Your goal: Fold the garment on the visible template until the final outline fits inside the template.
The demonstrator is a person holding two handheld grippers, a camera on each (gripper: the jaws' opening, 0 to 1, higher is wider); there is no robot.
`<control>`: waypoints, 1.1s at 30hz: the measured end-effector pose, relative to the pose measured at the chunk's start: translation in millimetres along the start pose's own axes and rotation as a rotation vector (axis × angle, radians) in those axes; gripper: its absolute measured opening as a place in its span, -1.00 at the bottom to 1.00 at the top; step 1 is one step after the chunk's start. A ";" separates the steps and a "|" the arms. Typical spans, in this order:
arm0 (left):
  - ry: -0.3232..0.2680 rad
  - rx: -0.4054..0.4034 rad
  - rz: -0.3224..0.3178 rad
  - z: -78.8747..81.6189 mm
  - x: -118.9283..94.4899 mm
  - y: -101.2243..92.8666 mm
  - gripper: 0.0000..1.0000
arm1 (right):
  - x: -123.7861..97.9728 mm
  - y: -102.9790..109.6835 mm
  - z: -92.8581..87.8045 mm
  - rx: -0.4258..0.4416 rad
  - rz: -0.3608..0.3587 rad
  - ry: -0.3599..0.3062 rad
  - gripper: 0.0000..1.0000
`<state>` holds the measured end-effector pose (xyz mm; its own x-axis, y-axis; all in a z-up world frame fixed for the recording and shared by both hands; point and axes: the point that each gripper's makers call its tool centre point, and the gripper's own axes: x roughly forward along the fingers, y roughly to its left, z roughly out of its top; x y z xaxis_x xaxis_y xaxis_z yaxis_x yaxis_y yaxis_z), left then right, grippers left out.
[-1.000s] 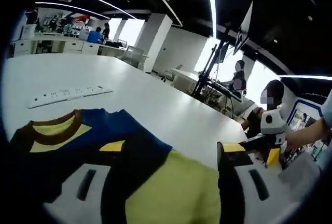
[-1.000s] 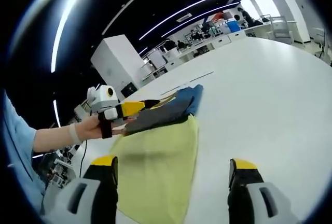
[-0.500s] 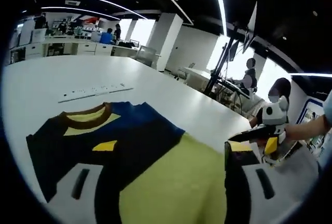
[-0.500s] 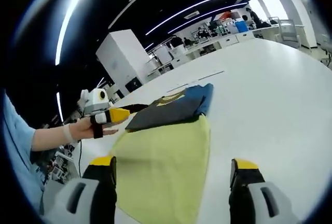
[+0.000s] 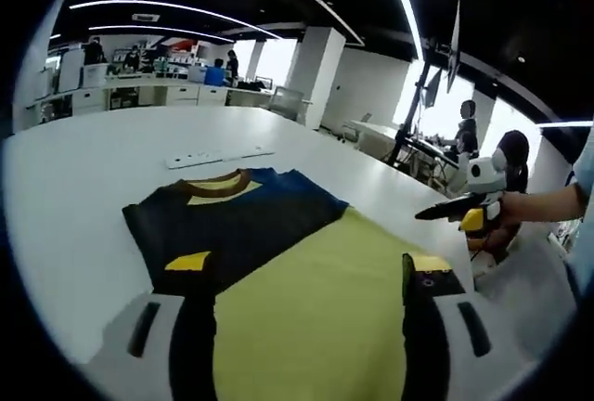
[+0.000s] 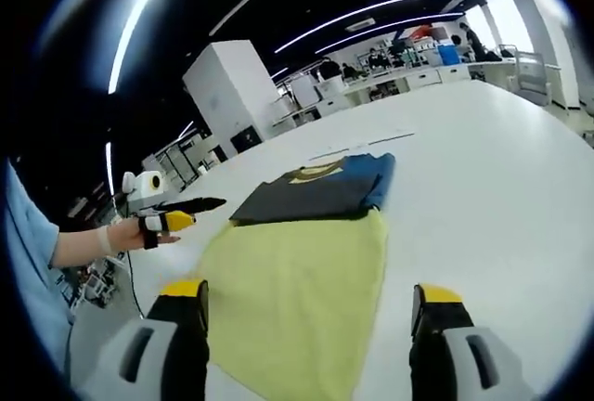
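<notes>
Ahead of both grippers, on a broad white surface [image 5: 83, 187], lies the garment [image 5: 278, 262], a folded shirt spread flat. Its far part is dark, with a blue panel [image 6: 371, 178] along one edge and a brown-and-yellow collar [image 5: 215, 184] at the far end; its near part is pale yellow-green [image 6: 297, 299] and reaches down between the jaws in each view.

From the left gripper view, the left gripper [image 5: 306, 276] stands with its jaws spread wide, nothing between them but the cloth beneath; whether the tips touch the fabric cannot be told. Off to its right, the right gripper [image 5: 455, 211] is held by a hand [image 5: 520, 208] above the surface, beyond the garment's edge and apart from it.

From the right gripper view, the right gripper [image 6: 306, 303] likewise has its jaws wide apart, holding nothing, with the yellow-green cloth lying ahead between them. To its left, the left gripper [image 6: 181, 208] is held by a hand [image 6: 130, 234], off the garment's side and not touching it.

Beyond the collar, farther along the surface, lies a pale strip [image 5: 218, 154]. No template outline can be made out under the shirt
</notes>
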<state>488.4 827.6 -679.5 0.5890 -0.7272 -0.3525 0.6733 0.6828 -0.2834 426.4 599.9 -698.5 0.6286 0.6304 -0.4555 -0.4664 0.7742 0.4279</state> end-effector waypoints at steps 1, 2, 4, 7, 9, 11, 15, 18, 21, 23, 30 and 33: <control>0.001 -0.007 0.009 -2.2 -4.7 1.3 0.58 | -0.8 0.5 0.1 -0.002 0.000 0.002 0.82; -0.006 -0.014 0.017 -4.3 -12.0 1.5 0.58 | -2.2 1.1 0.4 -0.007 0.000 0.006 0.82; -0.011 -0.023 0.034 -7.7 -21.5 2.6 0.57 | -4.4 2.4 1.3 -0.022 -0.001 0.009 0.82; -0.025 -0.051 0.066 -13.7 -39.3 5.8 0.58 | -7.0 3.8 1.8 -0.030 -0.001 0.010 0.82; -0.020 -0.064 0.085 -19.4 -50.0 7.5 0.58 | -9.6 4.8 1.6 -0.035 -0.004 0.008 0.82; -0.023 -0.075 0.095 -22.7 -58.7 7.9 0.57 | -12.8 6.3 1.0 -0.040 -0.011 0.010 0.82; -0.018 -0.095 0.118 -31.0 -80.6 7.2 0.53 | -19.3 8.7 -3.9 -0.071 -0.018 0.027 0.82; -0.021 -0.122 0.130 -37.4 -95.3 6.1 0.49 | -24.0 6.9 -9.5 -0.076 -0.021 0.035 0.81; -0.012 -0.133 0.133 -47.4 -105.2 3.2 0.44 | -27.9 4.6 -17.5 -0.068 -0.024 0.039 0.78; 0.006 -0.135 0.141 -55.2 -109.6 2.4 0.43 | -30.2 3.2 -21.1 -0.064 -0.029 0.040 0.77; 0.019 -0.191 0.113 -68.1 -118.3 -6.7 0.27 | -41.3 -3.9 -28.4 -0.051 -0.039 0.044 0.69; 0.041 -0.203 0.098 -76.7 -122.8 -12.5 0.13 | -45.8 -3.9 -35.4 -0.041 -0.025 0.060 0.51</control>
<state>373.3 913.8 -701.1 0.6261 -0.6558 -0.4219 0.5074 0.7534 -0.4182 377.4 570.0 -707.0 0.6027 0.6121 -0.5119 -0.4767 0.7907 0.3842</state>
